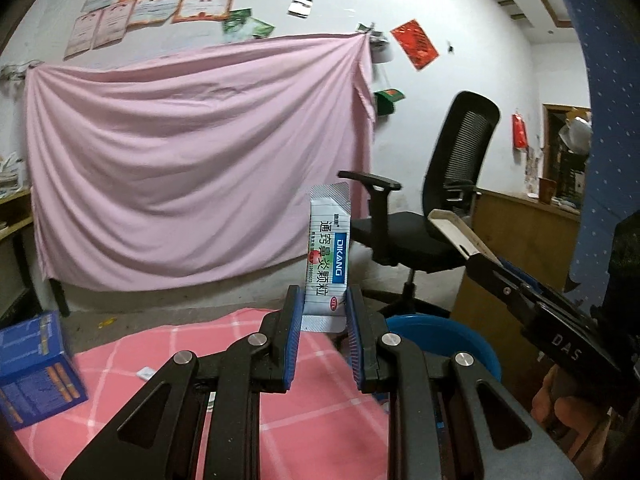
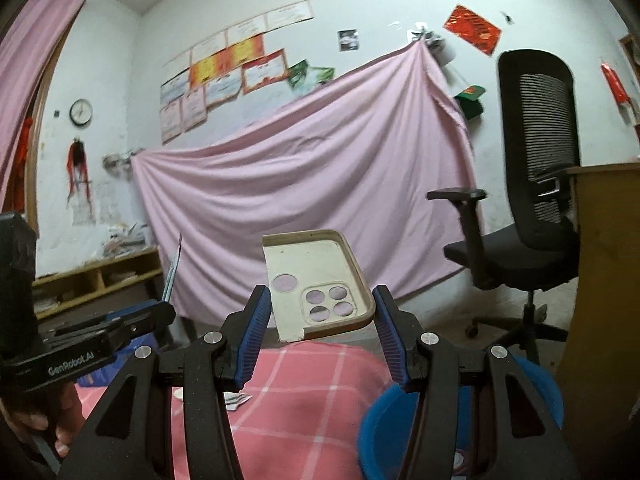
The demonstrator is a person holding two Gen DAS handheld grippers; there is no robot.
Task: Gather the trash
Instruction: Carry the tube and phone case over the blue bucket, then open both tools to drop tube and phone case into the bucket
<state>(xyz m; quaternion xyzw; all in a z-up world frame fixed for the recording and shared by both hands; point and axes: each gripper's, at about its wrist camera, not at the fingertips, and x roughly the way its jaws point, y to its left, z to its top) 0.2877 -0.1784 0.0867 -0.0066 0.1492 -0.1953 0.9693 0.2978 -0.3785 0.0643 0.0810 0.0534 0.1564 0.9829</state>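
Below, pink checked cloth (image 1: 312, 408); left gripper (image 1: 323, 312) fingers pinch sachet (image 1: 327, 256), right gripper (image 2: 322, 312) phone case (image 2: 316, 280); pink sheet (image 1: 192, 168) behind.

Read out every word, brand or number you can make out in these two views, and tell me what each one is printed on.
"DIKANG": blue band on the sachet held in the left claw.
"通窍鼻炎颗粒": beside it on the same sachet.
"OTC": red oval near the sachet's lower end.
"DAS": body of the right claw, seen from the left wrist.
"GenRobot.AI": body of the left claw, seen from the right wrist.
Too small or blurred: certificates, red paper, blue box, sachet's fine print.
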